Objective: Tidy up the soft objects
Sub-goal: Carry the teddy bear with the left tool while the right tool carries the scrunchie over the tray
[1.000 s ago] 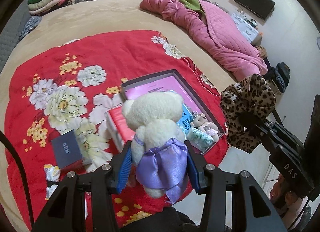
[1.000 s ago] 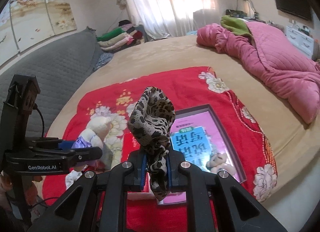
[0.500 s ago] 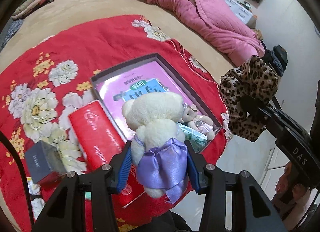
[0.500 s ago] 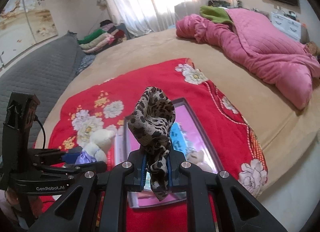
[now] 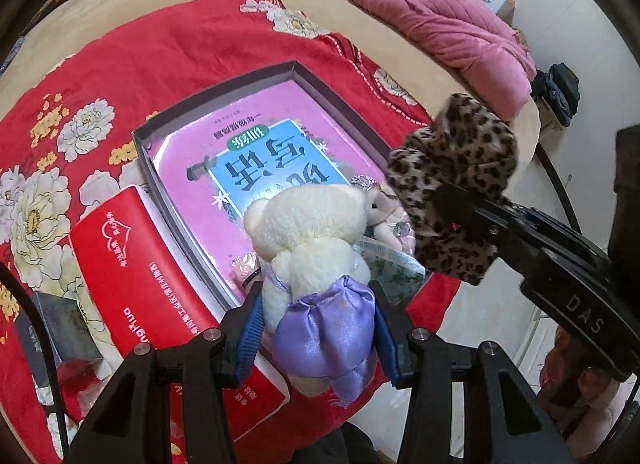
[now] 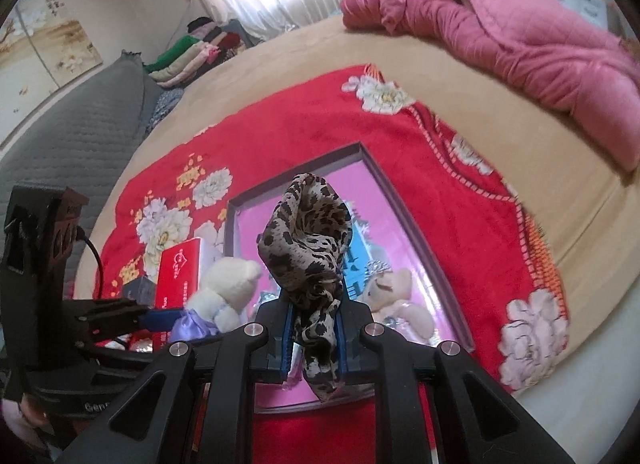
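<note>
Both grippers have dropped toward the gray box point(image 5: 224, 88): your left gripper point(image 5: 316, 328) clamps the white teddy bear point(image 5: 308, 232), your right gripper point(image 6: 312, 328) pinches the leopard-print scrunchie point(image 6: 308, 232); release each low inside the box, beside the small doll point(image 6: 394, 288).

Two wrist fisheye views, both angled down at one bed from close above.

The left wrist camera sits behind the left gripper point(image 5: 316, 328), looking steeply down along its fingers, close over the shallow grey-walled open box with a pink book inside point(image 5: 224, 90) on the red floral blanket point(image 5: 168, 48). The right wrist camera sits behind the right gripper point(image 6: 312, 336), tilted less steeply, taking in the pink quilted duvet point(image 6: 520, 36) ahead. Both views share the box point(image 6: 416, 224), the blanket point(image 6: 304, 120) and the duvet point(image 5: 424, 12); each shows the other gripper at its side.
</note>
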`<state>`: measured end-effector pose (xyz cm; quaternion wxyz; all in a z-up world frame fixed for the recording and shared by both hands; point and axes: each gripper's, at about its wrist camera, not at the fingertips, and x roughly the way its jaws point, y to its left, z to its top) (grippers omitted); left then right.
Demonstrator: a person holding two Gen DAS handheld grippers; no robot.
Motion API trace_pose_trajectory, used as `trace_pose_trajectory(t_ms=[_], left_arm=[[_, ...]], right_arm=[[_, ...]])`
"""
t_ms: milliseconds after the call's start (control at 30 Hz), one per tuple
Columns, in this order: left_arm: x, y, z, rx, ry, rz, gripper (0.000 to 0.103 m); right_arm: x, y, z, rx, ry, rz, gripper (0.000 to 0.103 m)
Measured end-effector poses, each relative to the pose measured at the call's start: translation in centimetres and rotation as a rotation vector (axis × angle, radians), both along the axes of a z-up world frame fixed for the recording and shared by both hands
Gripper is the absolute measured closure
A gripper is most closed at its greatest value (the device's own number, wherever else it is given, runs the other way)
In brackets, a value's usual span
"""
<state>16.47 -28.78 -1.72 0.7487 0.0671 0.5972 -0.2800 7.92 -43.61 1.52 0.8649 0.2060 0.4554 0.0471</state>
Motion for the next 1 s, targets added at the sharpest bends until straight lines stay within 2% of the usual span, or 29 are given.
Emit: trace_pose_trajectory(t_ms=[200,400,467,533,600,733,833,1000], left_arm=[[0.3,-0.2,-0.6,0.025,-0.009,-0.002,0.054],[0.4,-0.5,-1.2,0.047,-0.005,-0.008,0.054],[0.3,-0.6,-1.4,0.057,-0.007,-0.014,0.054],[0.2,-0.8,-1.6,0.064,-0.005,-0.018,0.054],[0.2,-1.0,-1.7,0.061,-0.003,-0.02,0.054],[0.1,-1.4,-1.9,0.074,-0.005,-0.027,0.054],[0.1,-1.7,-2.0,0.075,-0.003,-0.033,0.053],[-0.1,-1.8,-2.4,0.074,0.018,-0.036,0.052]], right_arm=[[1.6,0.1,-2.8,0.043,0.06,0.02,0.085],[2.3,0.2,-4.7,-0.026,0.11,0.003,0.085],[2.3,0.0,-5.1,-0.026,0.118,-0.005,0.081],[2.3,-0.3,-5.3,-0.033,0.126,-0.017,0.066],[2.1,-0.5,-5.4,-0.041,0.127,-0.021,0.064],[1.7,-0.9,-5.1,-0.069,0.128,-0.032,0.053],[1.3,-1.1,-4.5,-0.084,0.122,-0.035,0.048],[0.3,-1.8,-4.3,-0.082,0.127,-0.055,0.046]])
